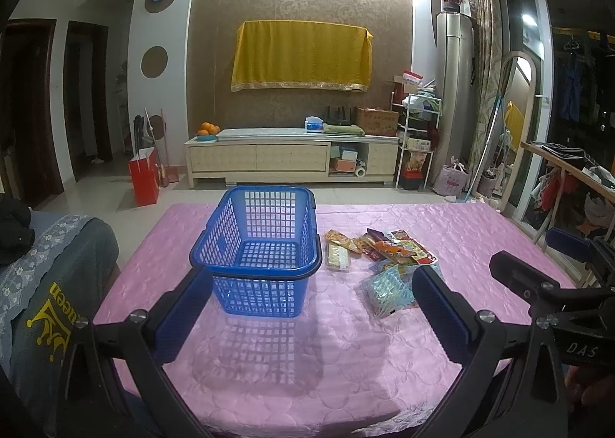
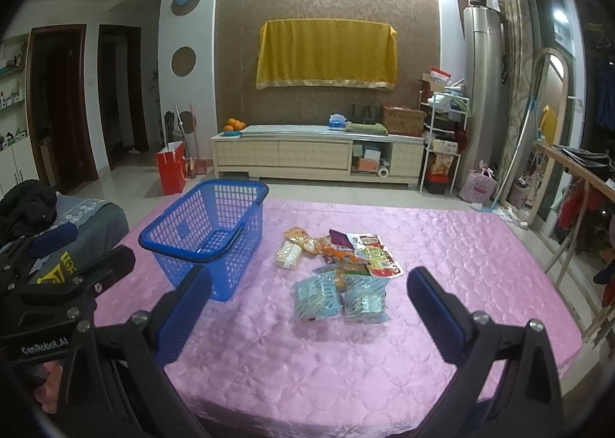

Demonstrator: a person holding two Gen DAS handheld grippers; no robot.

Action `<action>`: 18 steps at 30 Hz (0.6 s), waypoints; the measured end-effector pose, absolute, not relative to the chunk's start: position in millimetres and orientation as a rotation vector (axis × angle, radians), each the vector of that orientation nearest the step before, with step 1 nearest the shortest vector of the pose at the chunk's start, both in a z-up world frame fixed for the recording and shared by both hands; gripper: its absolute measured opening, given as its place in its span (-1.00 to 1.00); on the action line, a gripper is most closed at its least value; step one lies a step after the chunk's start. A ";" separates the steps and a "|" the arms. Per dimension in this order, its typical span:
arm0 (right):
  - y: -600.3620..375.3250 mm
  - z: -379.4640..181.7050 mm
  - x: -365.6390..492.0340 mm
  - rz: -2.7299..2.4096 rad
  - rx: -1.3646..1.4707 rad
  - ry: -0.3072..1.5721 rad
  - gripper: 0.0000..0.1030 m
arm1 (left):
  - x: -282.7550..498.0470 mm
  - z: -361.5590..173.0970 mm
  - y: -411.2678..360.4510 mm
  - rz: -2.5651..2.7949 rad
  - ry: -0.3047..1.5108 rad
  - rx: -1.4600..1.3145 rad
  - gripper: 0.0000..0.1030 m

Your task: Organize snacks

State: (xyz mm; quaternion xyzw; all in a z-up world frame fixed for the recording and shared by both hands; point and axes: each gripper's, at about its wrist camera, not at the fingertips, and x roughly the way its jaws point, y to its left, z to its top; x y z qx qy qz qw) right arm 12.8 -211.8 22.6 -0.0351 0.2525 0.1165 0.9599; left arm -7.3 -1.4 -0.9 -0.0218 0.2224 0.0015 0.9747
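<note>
While snacks (image 2: pixel 338 268) are lying beside the basket (image 1: pixel 257 245), we are holding both claws (image 1: pixel 307 307) (image 2: pixel 307 307) wide over the table (image 2: pixel 461 253).

The blue basket (image 1: pixel 256 245) is glossy moulded plastic, its walls an open lattice. The surface (image 1: pixel 480 230) wears a pink quilted cloth with a satin sheen. At 3 o'clock of the basket, the snack packets (image 2: pixel 338 265) are shiny crinkled foil and film. Each hand-held gripper, left (image 1: pixel 307 311) and right (image 2: pixel 307 311), has matt black plastic arms, blue pads (image 2: pixel 180 322) and metal screws.
</note>
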 end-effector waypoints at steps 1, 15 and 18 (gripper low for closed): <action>-212.1 22.6 12.5 0.237 -0.071 0.512 1.00 | -7.7 -0.8 -1.2 0.003 0.449 -0.044 1.00; -211.9 25.0 11.7 0.230 -0.078 0.509 1.00 | -7.9 0.1 -2.2 0.004 0.448 -0.047 1.00; -210.9 24.5 11.9 0.233 -0.076 0.514 1.00 | -7.8 0.4 -2.5 0.002 0.450 -0.051 1.00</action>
